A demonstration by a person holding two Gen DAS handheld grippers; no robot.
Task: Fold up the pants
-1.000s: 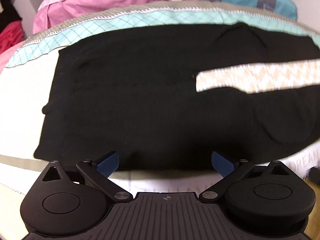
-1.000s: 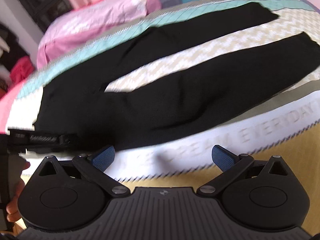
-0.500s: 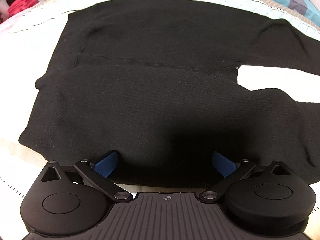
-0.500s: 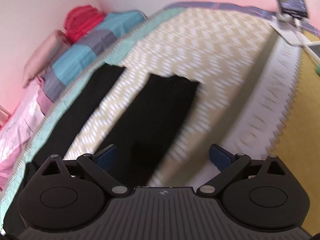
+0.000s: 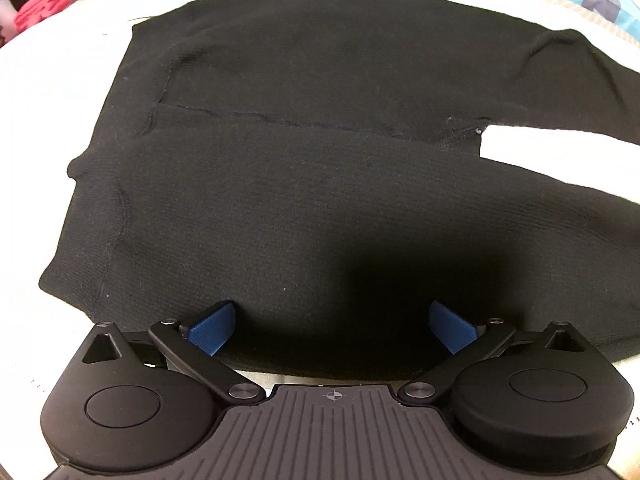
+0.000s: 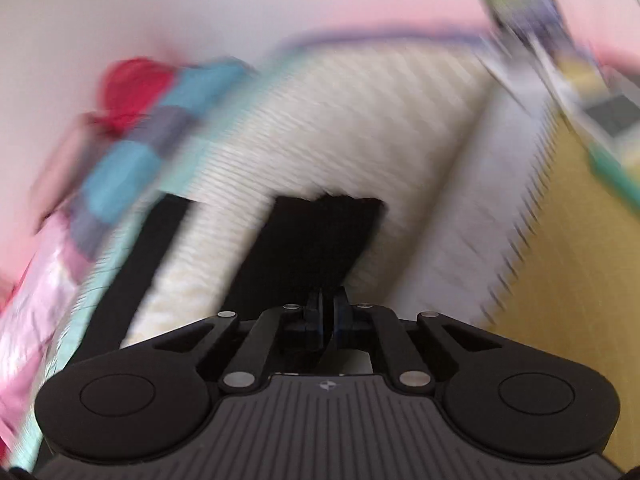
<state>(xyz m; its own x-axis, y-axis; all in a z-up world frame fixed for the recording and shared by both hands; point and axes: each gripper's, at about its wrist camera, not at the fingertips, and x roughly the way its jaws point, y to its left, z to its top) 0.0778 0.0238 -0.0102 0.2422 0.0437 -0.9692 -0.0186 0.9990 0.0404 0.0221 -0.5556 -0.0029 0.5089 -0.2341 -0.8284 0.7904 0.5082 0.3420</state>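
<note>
Right tongs (image 6: 327,312) have closed on the near trouser leg (image 6: 320,240); left tongs (image 5: 332,326) gape over the waist (image 5: 280,208). Pinch there, then lift both evenly.

The pants (image 5: 320,184) were black; the bedsheet (image 6: 352,120) cream with a zigzag weave; the gripper pads (image 5: 212,326) blue.

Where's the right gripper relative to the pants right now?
In the right wrist view, the right gripper, jaws shut, sits over the near leg of the black pants, short of its cuff, on the chevron bedspread.
</note>
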